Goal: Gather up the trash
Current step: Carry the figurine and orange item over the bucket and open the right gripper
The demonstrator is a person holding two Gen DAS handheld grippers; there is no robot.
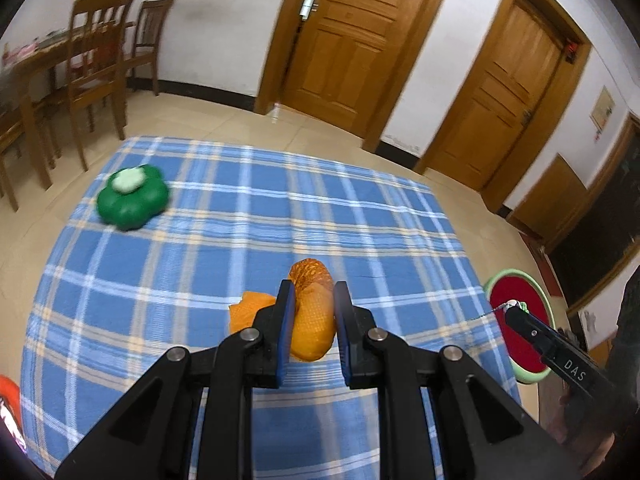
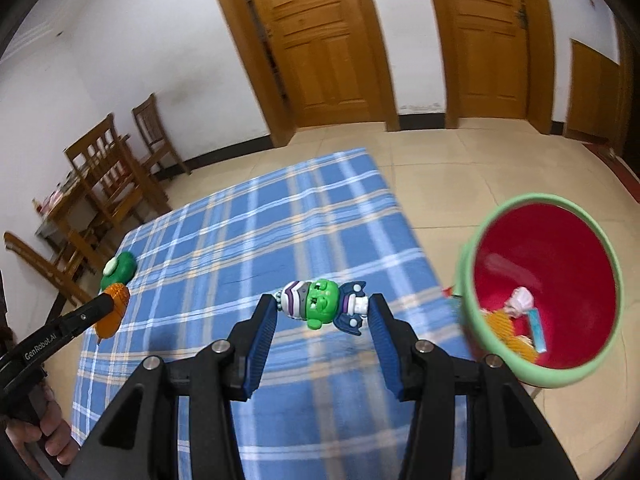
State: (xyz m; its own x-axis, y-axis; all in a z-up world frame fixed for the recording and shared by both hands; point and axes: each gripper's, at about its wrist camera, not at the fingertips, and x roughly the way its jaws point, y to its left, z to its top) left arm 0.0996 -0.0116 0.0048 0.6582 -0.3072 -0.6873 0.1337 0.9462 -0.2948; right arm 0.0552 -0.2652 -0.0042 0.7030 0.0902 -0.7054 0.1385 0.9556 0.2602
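Orange foam netting (image 1: 313, 320), the sleeve kind that wraps fruit, sits pinched between the blue pads of the left gripper (image 1: 311, 312), raised above the blue plaid cloth (image 1: 240, 216) at its near middle; a second orange scrap (image 1: 250, 308) shows just to the left of the fingers, and I cannot tell whether it is a loose flap of the same piece or a separate bit lying on the cloth. I judge the netting very light, soft and springy: it squashes under the pads, so the grip should stay across its bulky middle, as now, since a pinch at a loose end could let it stretch or slip free. From the right wrist camera the same netting (image 2: 114, 310) hangs in the left tool's tip near a green flower-shaped item (image 2: 120, 266) at the cloth's far left corner. The right gripper (image 2: 322, 308) is clamped on a small green-faced toy figure (image 2: 320, 304), held lengthwise by its two ends; it looks hard and smooth plastic, light, and liable to pivot or pop out, so steady pressure matters. Just beside it to the right stands the green-rimmed bin (image 2: 476, 328) with a red inside, already holding orange netting, a white wad and a blue-striped wrapper.
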